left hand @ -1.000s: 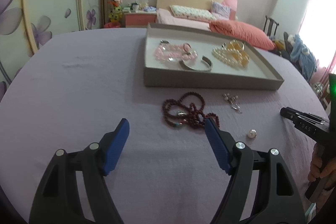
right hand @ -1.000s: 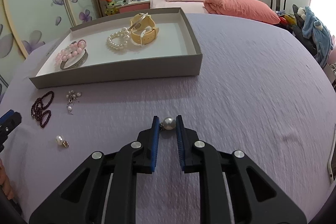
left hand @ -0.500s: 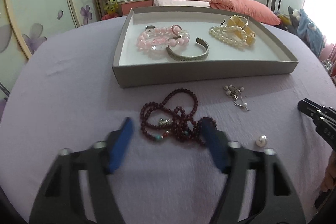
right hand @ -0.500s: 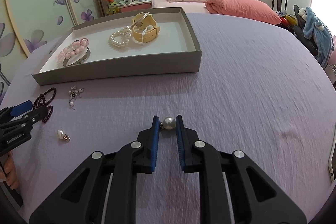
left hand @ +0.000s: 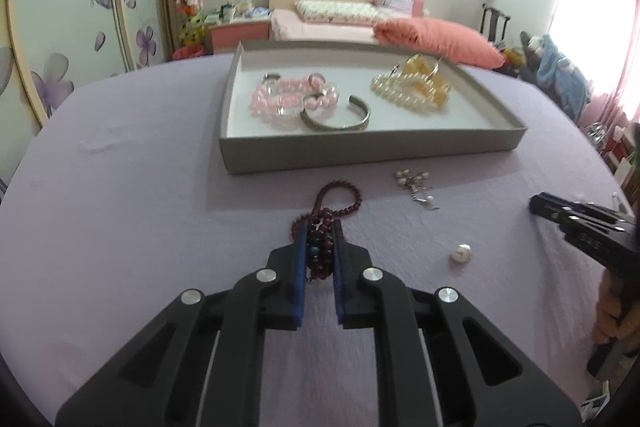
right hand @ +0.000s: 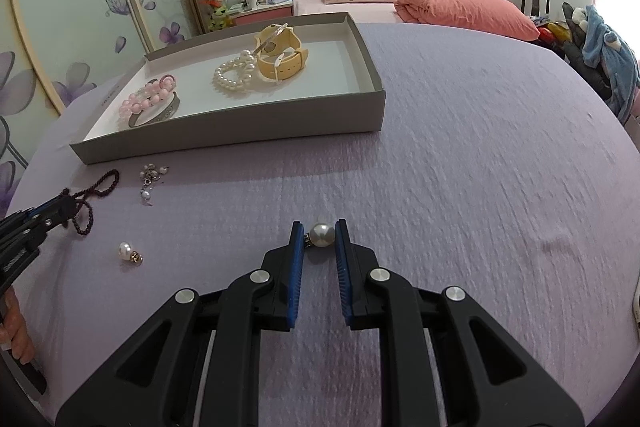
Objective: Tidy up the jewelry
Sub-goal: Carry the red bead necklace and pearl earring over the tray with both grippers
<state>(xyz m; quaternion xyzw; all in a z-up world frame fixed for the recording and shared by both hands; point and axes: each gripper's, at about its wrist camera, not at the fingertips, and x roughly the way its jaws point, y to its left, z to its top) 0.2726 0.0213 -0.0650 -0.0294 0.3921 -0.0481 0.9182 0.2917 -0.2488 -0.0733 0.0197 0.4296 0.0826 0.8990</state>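
Observation:
My left gripper (left hand: 320, 227) is shut on the dark red bead necklace (left hand: 338, 201), which lies bunched on the purple cloth in front of the grey tray (left hand: 360, 151). The tray holds a pink bead bracelet (left hand: 288, 99), a silver cuff (left hand: 336, 117), a pearl bracelet (left hand: 400, 93) and a yellow watch (right hand: 280, 55). My right gripper (right hand: 320, 233) is shut on a pearl earring (right hand: 322, 234) just above the cloth. The left gripper also shows in the right wrist view (right hand: 52, 213), with the necklace (right hand: 96, 187) trailing from it.
A second pearl earring (left hand: 461, 251) and a small pearl brooch (left hand: 414, 183) lie loose on the cloth between the two grippers. A bed with pink pillows (right hand: 460, 11) stands behind the table. The right gripper's body (left hand: 580, 223) shows at the right edge.
My left gripper moved forward over the dark red necklace and closed on it. My right gripper kept its hold on the pearl earring and barely moved.

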